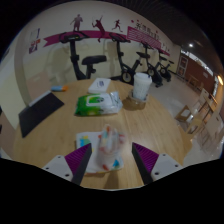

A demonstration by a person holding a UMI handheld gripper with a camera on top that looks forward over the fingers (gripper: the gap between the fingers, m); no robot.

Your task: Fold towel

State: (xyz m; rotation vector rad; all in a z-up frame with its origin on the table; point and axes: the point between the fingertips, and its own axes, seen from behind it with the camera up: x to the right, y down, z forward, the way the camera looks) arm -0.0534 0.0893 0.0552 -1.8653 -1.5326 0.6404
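A small white towel (pixel 104 155) with coloured prints lies on the wooden table (pixel 60 135), between and just ahead of my fingers. It looks bunched or partly folded, with its near edge reaching down between the pads. My gripper (pixel 112 165) is open, its purple pads (pixel 78 165) wide apart at either side of the towel. The left pad lies at the towel's left edge; a gap shows at the right one.
A green-and-white wipes pack (pixel 98 103) and another white pack (pixel 100 86) lie beyond the towel. A white cup (pixel 141 87) stands on a small box at the far right. A dark mat (pixel 40 110) lies left. Exercise bikes stand behind the table.
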